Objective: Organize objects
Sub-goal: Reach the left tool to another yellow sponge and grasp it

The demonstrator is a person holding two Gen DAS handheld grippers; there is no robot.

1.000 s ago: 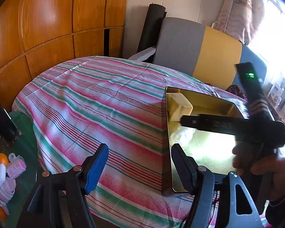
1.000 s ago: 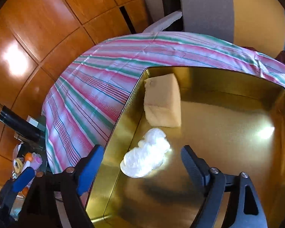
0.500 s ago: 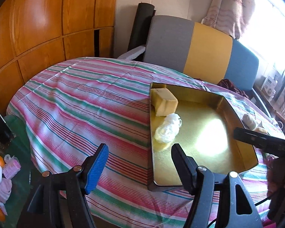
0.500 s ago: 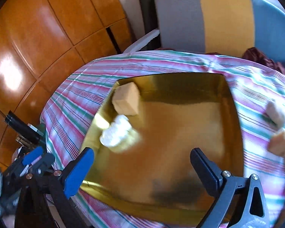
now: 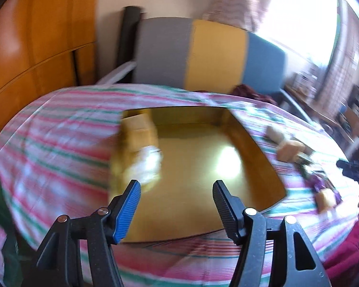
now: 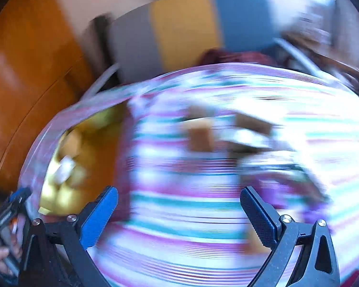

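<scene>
The gold tray (image 5: pixel 193 167) has a broad bare floor through its middle and right half; only a tan block (image 5: pixel 138 129) and a white crumpled bundle (image 5: pixel 147 165) crowd its left wall. Striped cloth (image 5: pixel 59 148) left of the tray lies bare. To the tray's right, blurred tan blocks (image 5: pixel 289 150) and a purple item (image 5: pixel 323 186) clutter the cloth. Behind the table, a chair back (image 5: pixel 203 52) blocks the far edge.
</scene>
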